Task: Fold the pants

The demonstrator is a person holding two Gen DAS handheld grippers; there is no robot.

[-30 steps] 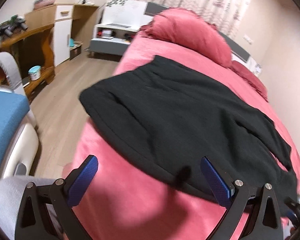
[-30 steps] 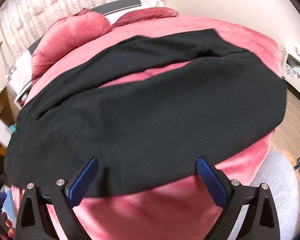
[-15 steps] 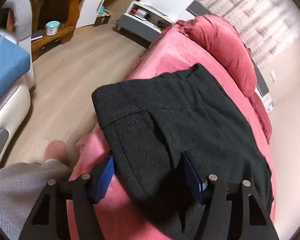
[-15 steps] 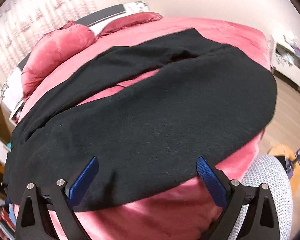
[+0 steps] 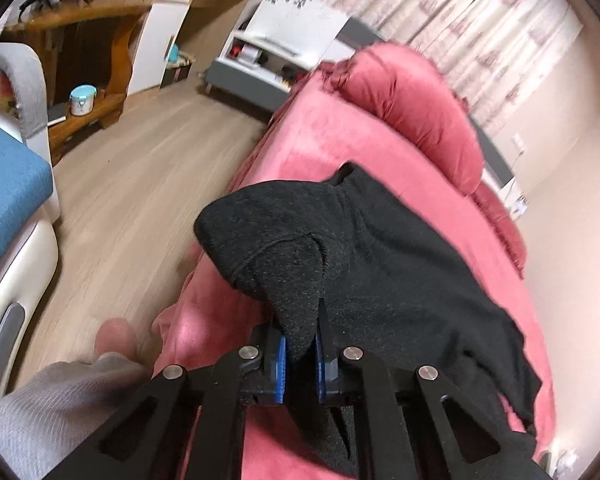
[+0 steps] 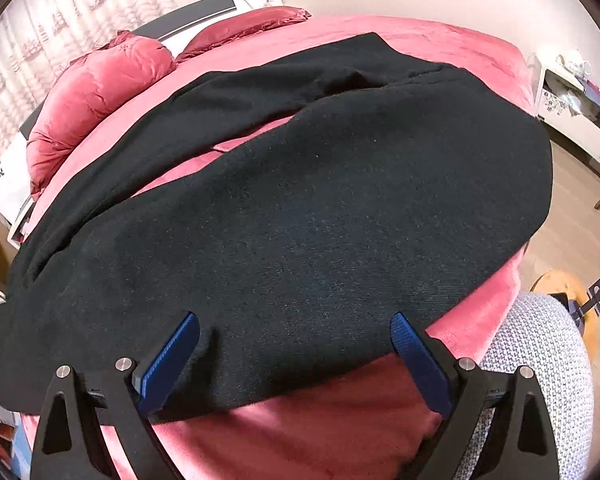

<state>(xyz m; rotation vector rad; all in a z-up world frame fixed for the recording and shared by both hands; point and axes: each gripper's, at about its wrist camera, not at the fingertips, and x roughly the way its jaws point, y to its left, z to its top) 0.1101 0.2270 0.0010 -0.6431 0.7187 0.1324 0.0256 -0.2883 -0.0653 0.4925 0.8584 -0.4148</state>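
Where the black pants (image 5: 384,256) lie spread across the pink bed (image 5: 332,140), one corner of the fabric is pinched by the left gripper (image 5: 300,354), whose jaws are closed narrowly on a raised fold. From that fold the cloth is lifted into a peak above the bed edge, while the rest of the garment is draped away toward the far side of the mattress. A rounded red pillow (image 5: 416,112) is seen at the head of the bed, well apart from the pants. Beside the bed a wooden floor (image 5: 140,184) is visible, and a sleeve of grey knit (image 5: 60,404) is seen at the lower left of the left wrist view.

In the right wrist view the pants (image 6: 300,220) are shown filling most of the frame, laid flat over the bed (image 6: 440,36), with the two legs parted by a strip of pink cover (image 6: 220,148) near the middle. The right gripper (image 6: 296,354) is held at the near hem, its jaws spread wide with nothing between them; the blue pads (image 6: 172,356) are placed over the edge of the fabric, though contact cannot be told. Below the hem a band of pink bedding is exposed. A grey knitted surface (image 6: 540,360) is seen at the lower right, just beside the bed corner.
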